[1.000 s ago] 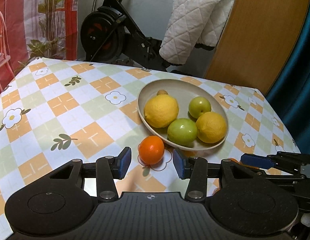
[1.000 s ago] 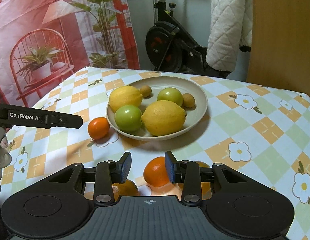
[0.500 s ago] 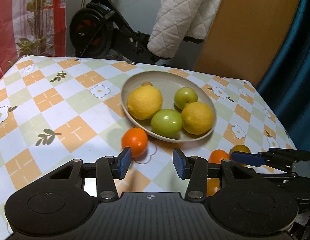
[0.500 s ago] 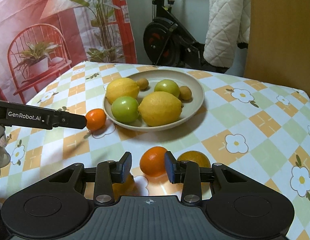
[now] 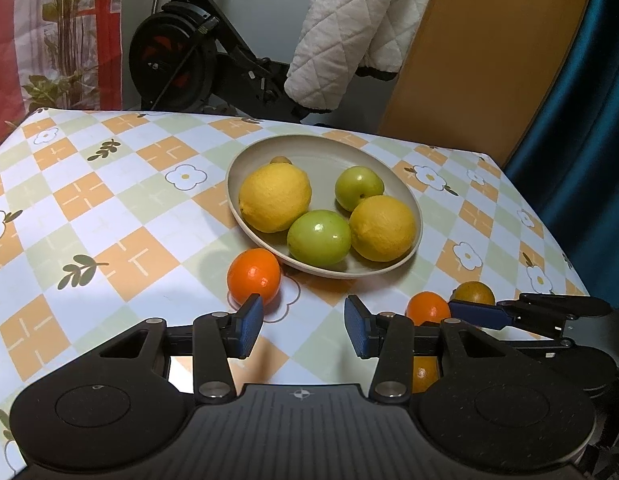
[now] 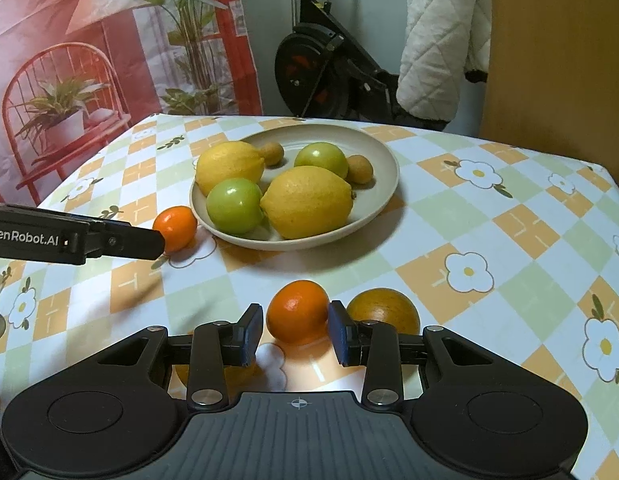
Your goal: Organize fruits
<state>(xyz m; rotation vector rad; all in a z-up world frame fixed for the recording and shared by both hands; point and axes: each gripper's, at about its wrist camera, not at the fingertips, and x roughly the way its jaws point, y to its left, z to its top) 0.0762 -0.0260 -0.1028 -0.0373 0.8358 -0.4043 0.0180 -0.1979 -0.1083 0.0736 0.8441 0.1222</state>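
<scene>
A beige plate (image 5: pixel 321 156) holds two lemons, two green fruits and small brown fruits. My left gripper (image 5: pixel 304 328) is open with nothing between its pads. A small orange (image 5: pixel 254 277) lies on the cloth just past its left pad. My right gripper (image 6: pixel 296 334) stands narrowly open, and another orange (image 6: pixel 298 306) rests on the table at its fingertips, not pressed. A brownish orange (image 6: pixel 383 310) lies right of its right finger. A third orange (image 6: pixel 233 374) is half hidden under its left finger. One finger (image 6: pixel 109 240) of the left gripper reaches in beside the small orange (image 6: pixel 175 228).
The table wears a checked cloth with flowers (image 5: pixel 109 208). Behind the far edge stand an exercise bike (image 5: pixel 177 60) with a white quilted cover (image 5: pixel 349 32) and a wooden panel (image 5: pixel 489 60). A blue curtain (image 5: pixel 589 140) hangs at the right.
In the left view the small orange has shifted from between the pads to beside the left pad, and the right gripper with two oranges has come into view. In the right view the orange has moved out toward the fingertips.
</scene>
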